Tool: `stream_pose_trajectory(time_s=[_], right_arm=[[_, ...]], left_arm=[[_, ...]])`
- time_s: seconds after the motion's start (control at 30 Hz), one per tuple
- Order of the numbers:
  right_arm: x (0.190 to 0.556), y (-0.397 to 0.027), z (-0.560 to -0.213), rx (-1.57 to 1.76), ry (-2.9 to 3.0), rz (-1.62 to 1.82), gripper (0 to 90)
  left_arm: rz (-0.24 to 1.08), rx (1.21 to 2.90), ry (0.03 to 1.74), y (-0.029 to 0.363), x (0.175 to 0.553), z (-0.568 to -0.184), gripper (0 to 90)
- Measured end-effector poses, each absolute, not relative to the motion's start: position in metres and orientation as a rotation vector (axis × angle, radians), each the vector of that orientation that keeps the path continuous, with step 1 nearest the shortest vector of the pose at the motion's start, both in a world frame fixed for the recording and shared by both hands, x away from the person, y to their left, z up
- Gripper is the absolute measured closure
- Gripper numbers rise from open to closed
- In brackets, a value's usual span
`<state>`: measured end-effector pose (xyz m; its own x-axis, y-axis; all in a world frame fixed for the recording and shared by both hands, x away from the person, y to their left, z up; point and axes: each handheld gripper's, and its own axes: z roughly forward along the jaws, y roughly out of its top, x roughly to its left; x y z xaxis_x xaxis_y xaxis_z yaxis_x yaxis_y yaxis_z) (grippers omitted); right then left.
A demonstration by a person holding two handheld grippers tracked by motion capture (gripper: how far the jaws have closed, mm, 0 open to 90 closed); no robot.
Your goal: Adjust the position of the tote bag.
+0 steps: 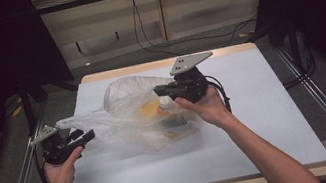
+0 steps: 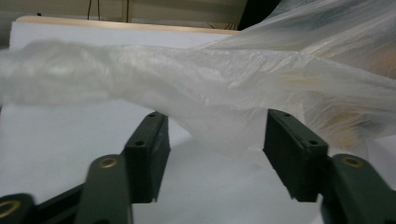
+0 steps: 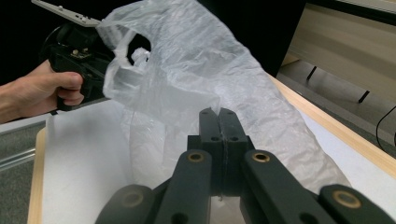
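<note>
1. One translucent white plastic bag (image 1: 129, 115) lies near the middle of the white table top (image 1: 267, 119), crumpled and partly lifted, with its body toward the far half of the table.
2. Inside the bag, the high view shows an orange-yellow thing (image 1: 149, 108) and a pale thing beside it; through the film I cannot tell what they are or count them surely.
3. There are two handheld grippers, one in each of the person's hands, and each carries one grey three-cornered plate on top.
4. The left gripper (image 1: 88, 134) sits at the left edge of the table, pointing toward the bag. In the left gripper view (image 2: 215, 154) its two black jaws stand apart with a stretched, bunched strip of the bag (image 2: 201, 88) running across and dipping between them; the pads do not press on the film, so this grip is released.
5. The right gripper (image 1: 157, 91) is held above the far middle of the bag. In the right gripper view (image 3: 218, 122) its two jaws meet pad to pad, clenched on a fold of the bag's film, which rises from the tips.
6. The right gripper view also shows the left hand (image 3: 42, 91) with its gripper at the bag's handle loops.
</note>
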<state>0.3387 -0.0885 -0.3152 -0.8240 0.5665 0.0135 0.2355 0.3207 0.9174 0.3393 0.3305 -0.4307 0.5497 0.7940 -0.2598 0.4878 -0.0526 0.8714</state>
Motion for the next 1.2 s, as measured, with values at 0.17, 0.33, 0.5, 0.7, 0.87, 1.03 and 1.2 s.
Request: stream_pose_trajectory(time_s=[0.17, 0.33, 0.5, 0.7, 0.87, 1.03, 1.2], right_arm=[[0.335, -0.102, -0.316, 0.736, 2.259, 1.520, 90.0], [0.336, -0.106, -0.316, 0.742, 2.250, 1.526, 90.0], [0.335, -0.109, -0.312, 0.743, 2.239, 1.522, 90.0], [0.337, -0.118, -0.304, 0.763, 2.200, 1.524, 90.0], [0.340, -0.134, -0.299, 0.813, 2.145, 1.540, 90.0], [0.339, -0.149, -0.295, 0.850, 2.097, 1.560, 90.0], [0.336, -0.164, -0.288, 0.868, 2.034, 1.589, 90.0]], left_arm=[[0.315, 1.686, 1.044, 0.327, 0.341, -0.430, 58.5], [0.318, 1.674, 0.984, 0.328, 0.337, -0.423, 80.8], [0.324, 1.685, 0.960, 0.327, 0.335, -0.418, 90.0], [0.340, 1.686, 0.906, 0.323, 0.332, -0.403, 90.0], [0.374, 1.691, 0.854, 0.317, 0.332, -0.386, 90.0], [0.392, 1.716, 0.818, 0.311, 0.333, -0.372, 90.0], [0.390, 1.722, 0.778, 0.305, 0.333, -0.361, 90.0]])
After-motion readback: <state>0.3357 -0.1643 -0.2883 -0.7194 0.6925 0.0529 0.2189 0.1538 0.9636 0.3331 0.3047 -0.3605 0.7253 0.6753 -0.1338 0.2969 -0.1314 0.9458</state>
